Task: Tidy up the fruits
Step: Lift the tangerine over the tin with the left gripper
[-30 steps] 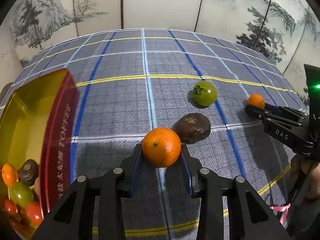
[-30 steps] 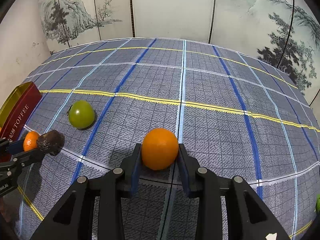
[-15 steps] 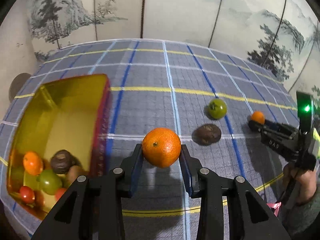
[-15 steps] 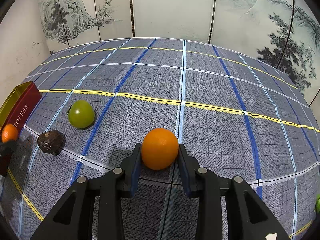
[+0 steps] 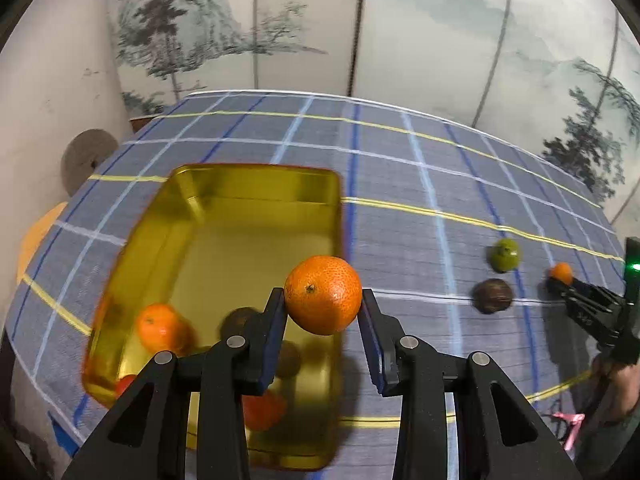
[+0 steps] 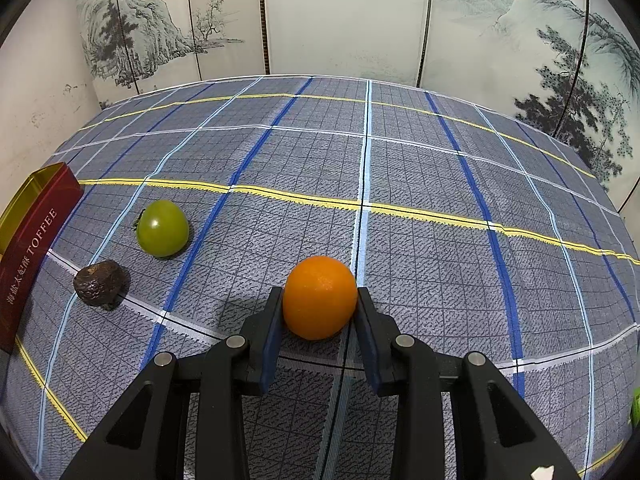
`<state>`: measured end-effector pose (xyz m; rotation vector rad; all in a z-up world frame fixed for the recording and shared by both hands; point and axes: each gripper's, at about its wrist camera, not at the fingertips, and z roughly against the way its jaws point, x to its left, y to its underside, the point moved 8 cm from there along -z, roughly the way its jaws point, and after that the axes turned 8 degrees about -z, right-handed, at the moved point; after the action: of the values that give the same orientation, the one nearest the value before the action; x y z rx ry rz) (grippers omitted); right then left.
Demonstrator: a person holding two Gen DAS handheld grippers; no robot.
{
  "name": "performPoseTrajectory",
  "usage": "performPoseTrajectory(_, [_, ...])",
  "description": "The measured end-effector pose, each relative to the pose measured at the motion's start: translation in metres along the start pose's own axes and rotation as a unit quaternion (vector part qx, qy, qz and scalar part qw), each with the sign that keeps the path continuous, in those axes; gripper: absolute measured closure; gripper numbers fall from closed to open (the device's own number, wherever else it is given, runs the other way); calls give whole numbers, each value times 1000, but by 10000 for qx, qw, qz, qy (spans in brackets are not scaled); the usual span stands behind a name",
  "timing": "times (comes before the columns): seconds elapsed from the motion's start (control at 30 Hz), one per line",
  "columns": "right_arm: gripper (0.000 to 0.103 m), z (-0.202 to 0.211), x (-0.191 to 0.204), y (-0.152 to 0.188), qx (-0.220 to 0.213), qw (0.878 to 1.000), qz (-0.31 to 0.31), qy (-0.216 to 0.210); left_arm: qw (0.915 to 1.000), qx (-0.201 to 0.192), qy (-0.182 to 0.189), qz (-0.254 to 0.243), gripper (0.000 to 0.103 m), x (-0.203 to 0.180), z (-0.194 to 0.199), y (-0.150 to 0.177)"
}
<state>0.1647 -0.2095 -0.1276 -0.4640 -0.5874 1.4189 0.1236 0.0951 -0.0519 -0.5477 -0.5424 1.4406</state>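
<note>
My left gripper [image 5: 323, 300] is shut on a mandarin [image 5: 322, 294] and holds it above the right edge of the gold toffee tin [image 5: 256, 184], which holds several fruits, among them an orange one [image 5: 160, 328]. My right gripper [image 6: 319, 304] is shut on a smooth orange fruit [image 6: 319, 297] low over the cloth; it also shows in the left wrist view [image 5: 561, 273]. A green fruit [image 6: 162, 228] and a dark brown wrinkled fruit [image 6: 100, 283] lie on the cloth left of the right gripper, next to the tin's red side [image 6: 28, 248].
The table is covered with a grey plaid cloth [image 6: 400, 160]. A painted folding screen [image 6: 344, 16] stands behind it. A green object [image 6: 635, 406] shows at the right edge of the right wrist view. A wall [image 5: 48, 100] is at the left.
My left gripper has swung left with the mandarin, from beside the loose fruits to above the tin. The right gripper has stayed in place with its orange fruit.
</note>
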Motion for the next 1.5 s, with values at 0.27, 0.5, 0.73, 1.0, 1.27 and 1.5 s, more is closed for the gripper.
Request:
performPoseTrajectory(0.27, [71, 0, 0, 0, 0, 10000, 10, 14, 9989, 200, -273, 330, 66, 40, -8, 17])
performPoseTrajectory(0.5, [71, 0, 0, 0, -1, 10000, 15, 21, 9976, 375, -360, 465, 66, 59, -17, 32])
performPoseTrajectory(0.73, [71, 0, -1, 1, -4, 10000, 32, 45, 9977, 353, -350, 462, 66, 61, -16, 32])
performPoseTrajectory(1.0, [70, 0, 0, 1, -3, 10000, 35, 51, 9978, 369, -307, 455, 65, 59, -17, 31])
performPoseTrajectory(1.27, [70, 0, 0, 1, -3, 10000, 37, 54, 9979, 385, -302, 434, 64, 57, -18, 30])
performPoseTrajectory(1.5, [70, 0, 0, 1, -2, 10000, 36, 53, 9975, 425, -357, 433, 57, 58, -18, 32])
